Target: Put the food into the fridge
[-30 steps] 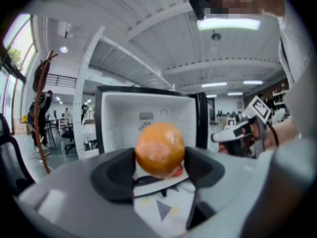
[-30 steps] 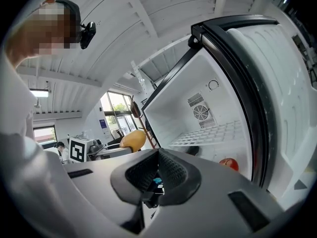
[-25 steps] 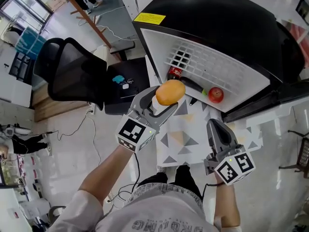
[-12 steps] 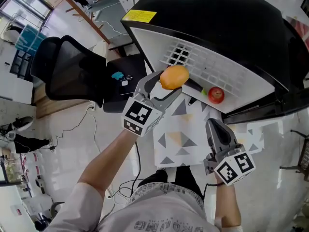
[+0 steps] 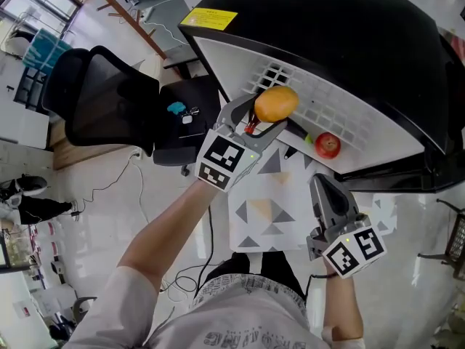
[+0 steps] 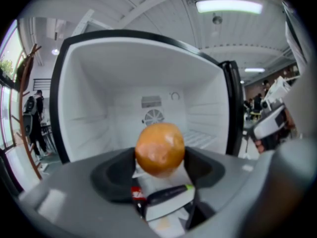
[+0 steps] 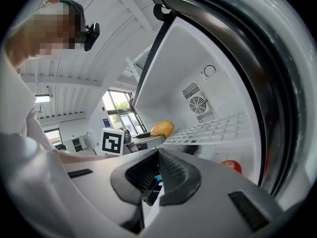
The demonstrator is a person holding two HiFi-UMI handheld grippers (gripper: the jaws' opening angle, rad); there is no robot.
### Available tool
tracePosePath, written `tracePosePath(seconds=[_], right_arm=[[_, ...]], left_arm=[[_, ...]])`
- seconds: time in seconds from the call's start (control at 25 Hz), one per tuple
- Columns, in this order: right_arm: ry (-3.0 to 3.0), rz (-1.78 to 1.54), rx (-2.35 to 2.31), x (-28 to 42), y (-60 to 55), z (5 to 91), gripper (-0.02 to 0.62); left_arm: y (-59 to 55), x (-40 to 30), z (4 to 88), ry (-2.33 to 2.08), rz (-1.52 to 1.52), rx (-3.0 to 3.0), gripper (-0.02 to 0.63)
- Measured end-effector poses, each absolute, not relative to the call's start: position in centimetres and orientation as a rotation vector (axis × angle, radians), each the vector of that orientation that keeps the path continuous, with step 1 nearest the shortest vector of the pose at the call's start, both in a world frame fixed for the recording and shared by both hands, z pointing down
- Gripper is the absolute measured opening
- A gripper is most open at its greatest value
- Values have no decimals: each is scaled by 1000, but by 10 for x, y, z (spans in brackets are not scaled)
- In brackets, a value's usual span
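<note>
My left gripper [image 5: 270, 115] is shut on an orange fruit [image 5: 276, 103], held at the mouth of the open black-cased fridge [image 5: 341, 20]. In the left gripper view the orange fruit [image 6: 160, 148] sits between the jaws in front of the white fridge interior [image 6: 148, 98]. Below the wire shelf [image 5: 320, 104] lie a red apple [image 5: 328, 145], a cola bottle [image 5: 252, 126] and a dark eggplant [image 5: 296, 129]. My right gripper [image 5: 326, 193] hangs low at the right with its jaws together and nothing between them. The right gripper view shows the orange fruit [image 7: 162, 129] and the apple [image 7: 231, 165].
A patterned white-and-grey mat [image 5: 272, 213] lies on the floor before the fridge. A black office chair [image 5: 102, 104] stands at the left, with a dark low table [image 5: 185, 126] beside it carrying small items. Cables [image 5: 149, 217] trail over the floor.
My left gripper has carried the orange fruit up and to the right, toward the fridge's wire shelf. The right gripper has stayed where it was.
</note>
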State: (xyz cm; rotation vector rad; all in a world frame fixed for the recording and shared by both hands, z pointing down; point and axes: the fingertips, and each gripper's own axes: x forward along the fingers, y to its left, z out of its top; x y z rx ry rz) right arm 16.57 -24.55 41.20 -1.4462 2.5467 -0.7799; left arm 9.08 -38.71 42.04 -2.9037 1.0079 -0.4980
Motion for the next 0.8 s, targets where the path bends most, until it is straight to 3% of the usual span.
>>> tracePosePath(seconds=[0.8], right_arm=[[2553,-795,-1459,167,-259,425,2]], left_arm=[[-418,114,453,990,-563,-2915,310]])
